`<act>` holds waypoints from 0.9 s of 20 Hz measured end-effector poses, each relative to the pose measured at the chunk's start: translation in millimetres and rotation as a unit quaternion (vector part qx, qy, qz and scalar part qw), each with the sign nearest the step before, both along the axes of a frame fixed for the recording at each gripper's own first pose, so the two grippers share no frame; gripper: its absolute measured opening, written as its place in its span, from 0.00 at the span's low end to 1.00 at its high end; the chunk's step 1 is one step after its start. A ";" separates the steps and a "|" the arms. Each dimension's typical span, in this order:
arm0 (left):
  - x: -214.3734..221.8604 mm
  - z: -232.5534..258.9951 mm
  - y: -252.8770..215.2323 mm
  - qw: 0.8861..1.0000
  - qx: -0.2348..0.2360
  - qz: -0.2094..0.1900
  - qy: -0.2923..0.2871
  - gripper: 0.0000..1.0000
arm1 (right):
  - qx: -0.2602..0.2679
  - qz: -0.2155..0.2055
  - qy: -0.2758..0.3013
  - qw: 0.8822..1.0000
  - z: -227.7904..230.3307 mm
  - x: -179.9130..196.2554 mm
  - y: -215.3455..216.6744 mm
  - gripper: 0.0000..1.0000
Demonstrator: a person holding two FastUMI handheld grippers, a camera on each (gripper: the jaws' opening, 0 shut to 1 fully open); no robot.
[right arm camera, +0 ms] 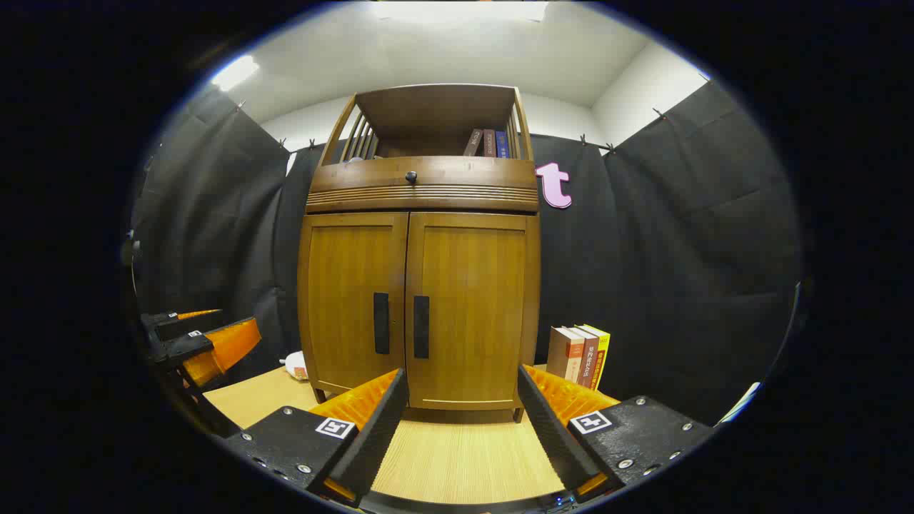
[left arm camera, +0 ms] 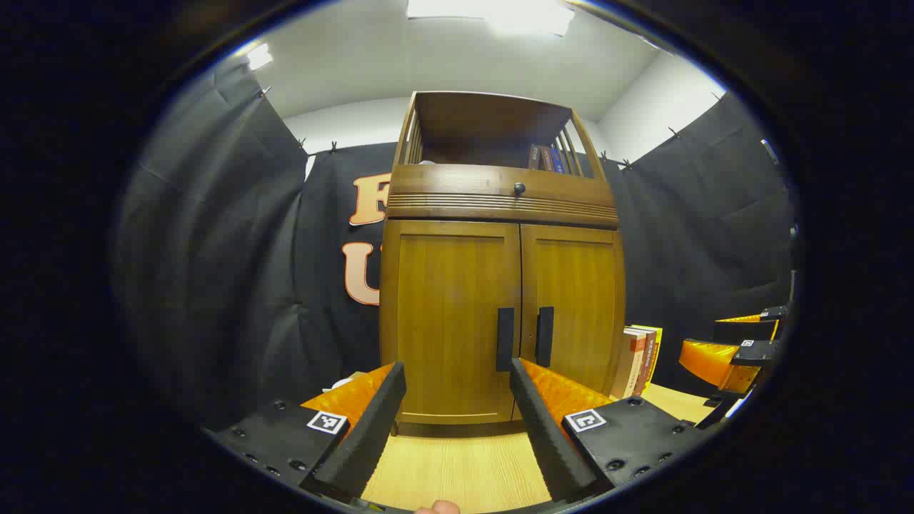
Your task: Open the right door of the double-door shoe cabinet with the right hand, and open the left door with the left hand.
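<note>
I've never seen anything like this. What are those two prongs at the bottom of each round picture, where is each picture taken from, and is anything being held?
No robot here: a person carries a two-finger tool in each hand, and a camera rides on each, looking along its fingers. In the left gripper view the prongs are the left tool; in the right gripper view, the right tool. Both are open and hold nothing. Ahead stands a wooden shoe cabinet on a pale wooden surface. Its left door and right door are shut, with dark handles at the middle seam. Some books stand to its right. The left tool also shows at the left edge of the right gripper view.
</note>
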State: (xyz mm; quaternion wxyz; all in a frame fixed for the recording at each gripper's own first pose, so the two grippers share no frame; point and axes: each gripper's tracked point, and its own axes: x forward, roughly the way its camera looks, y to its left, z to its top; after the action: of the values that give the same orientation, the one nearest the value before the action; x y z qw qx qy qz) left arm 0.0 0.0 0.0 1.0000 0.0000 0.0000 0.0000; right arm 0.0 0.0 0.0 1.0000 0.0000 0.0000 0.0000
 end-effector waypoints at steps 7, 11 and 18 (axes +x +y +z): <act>1.5 3.2 -19.2 1.000 0.012 -0.015 -0.003 0.94 | 0.016 -0.011 0.001 1.000 1.6 2.5 -15.4 0.94; 5.4 2.7 -21.2 1.000 0.014 -0.016 -0.001 0.95 | 0.015 -0.018 -0.001 1.000 2.1 5.8 -23.2 0.94; 13.9 2.6 -16.1 1.000 0.008 -0.010 -0.002 0.95 | 0.020 -0.022 -0.009 1.000 7.5 19.8 -24.6 0.94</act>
State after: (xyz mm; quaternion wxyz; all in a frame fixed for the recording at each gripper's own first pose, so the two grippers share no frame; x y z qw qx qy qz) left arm 13.9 -16.1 2.6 0.9999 0.0080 -0.0016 -0.0105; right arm 19.8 -24.6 7.5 0.9995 0.0199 -0.0089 -0.0217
